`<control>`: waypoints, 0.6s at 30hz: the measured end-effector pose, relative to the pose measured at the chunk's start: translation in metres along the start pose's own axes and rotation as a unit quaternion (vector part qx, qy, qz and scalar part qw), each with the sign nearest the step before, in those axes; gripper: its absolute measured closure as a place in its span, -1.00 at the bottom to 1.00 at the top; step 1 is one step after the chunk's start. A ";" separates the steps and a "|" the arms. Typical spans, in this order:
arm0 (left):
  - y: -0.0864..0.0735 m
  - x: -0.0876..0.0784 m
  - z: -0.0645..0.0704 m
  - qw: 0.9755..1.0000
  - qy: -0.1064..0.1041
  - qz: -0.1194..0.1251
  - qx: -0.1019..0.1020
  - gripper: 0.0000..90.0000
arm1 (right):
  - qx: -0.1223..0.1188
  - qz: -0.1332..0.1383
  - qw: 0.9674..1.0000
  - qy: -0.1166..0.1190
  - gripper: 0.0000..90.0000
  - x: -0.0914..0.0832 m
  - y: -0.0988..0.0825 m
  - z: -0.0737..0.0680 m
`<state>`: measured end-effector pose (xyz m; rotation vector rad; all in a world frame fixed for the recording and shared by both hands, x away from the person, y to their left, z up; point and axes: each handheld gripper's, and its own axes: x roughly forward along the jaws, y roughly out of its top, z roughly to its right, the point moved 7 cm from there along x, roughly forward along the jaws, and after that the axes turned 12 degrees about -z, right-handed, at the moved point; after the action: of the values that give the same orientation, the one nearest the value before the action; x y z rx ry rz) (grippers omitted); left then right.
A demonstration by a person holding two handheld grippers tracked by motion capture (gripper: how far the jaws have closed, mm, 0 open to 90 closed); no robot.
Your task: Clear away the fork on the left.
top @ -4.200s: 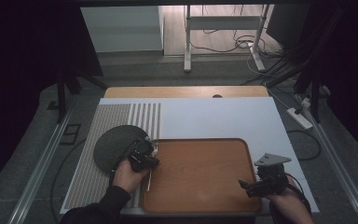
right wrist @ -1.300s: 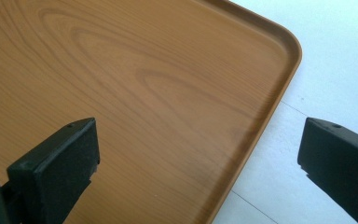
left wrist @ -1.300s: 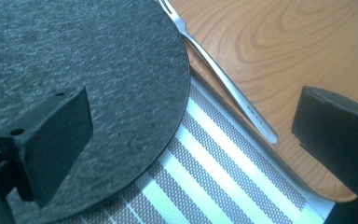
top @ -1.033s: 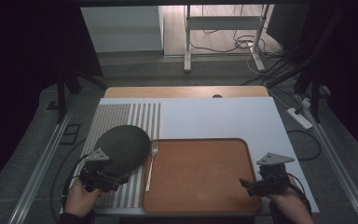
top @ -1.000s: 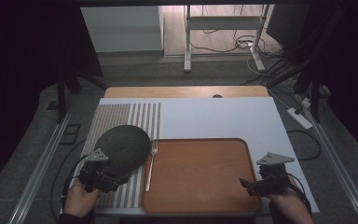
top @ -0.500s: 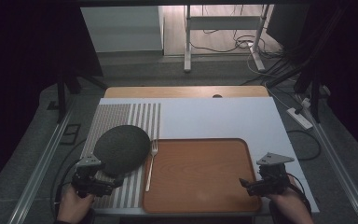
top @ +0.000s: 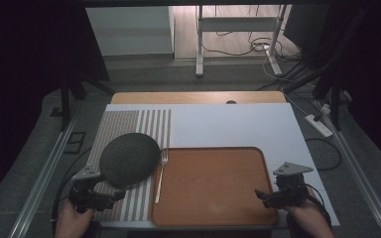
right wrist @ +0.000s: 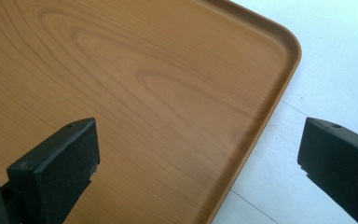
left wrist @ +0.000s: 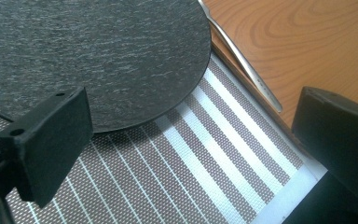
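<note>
A white-topped desk (top: 238, 124) stands in a dark room with cables on the floor beyond. Near left, the dark round plate (top: 129, 158) lies on a striped placemat (top: 129, 124), a fork (top: 160, 168) between it and the wooden tray (top: 213, 183). The left gripper (top: 110, 197) and right gripper (top: 263, 196) hold their fingers wide apart, gripping nothing.

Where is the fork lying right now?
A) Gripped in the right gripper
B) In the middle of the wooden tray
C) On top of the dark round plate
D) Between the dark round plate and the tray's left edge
D: in the high view the fork lies alongside the left edge of the tray, just right of the dark round plate, with neither gripper holding it.
</note>
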<state>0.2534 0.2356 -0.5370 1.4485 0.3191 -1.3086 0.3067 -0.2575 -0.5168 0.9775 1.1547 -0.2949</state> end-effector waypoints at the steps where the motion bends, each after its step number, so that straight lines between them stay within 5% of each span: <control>1: -0.001 -0.001 0.000 1.000 0.002 0.000 0.001 -1.00 | 0.000 0.000 1.000 0.000 -1.00 0.000 0.000 0.000; 18: -0.012 -0.007 -0.004 1.000 0.021 -0.009 -0.006 -1.00 | -0.001 -0.002 1.000 -0.002 -1.00 0.000 0.000 0.000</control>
<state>0.2439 0.2465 -0.5380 1.4681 0.3688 -1.2894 0.3065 -0.2571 -0.5169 0.9729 1.1525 -0.2997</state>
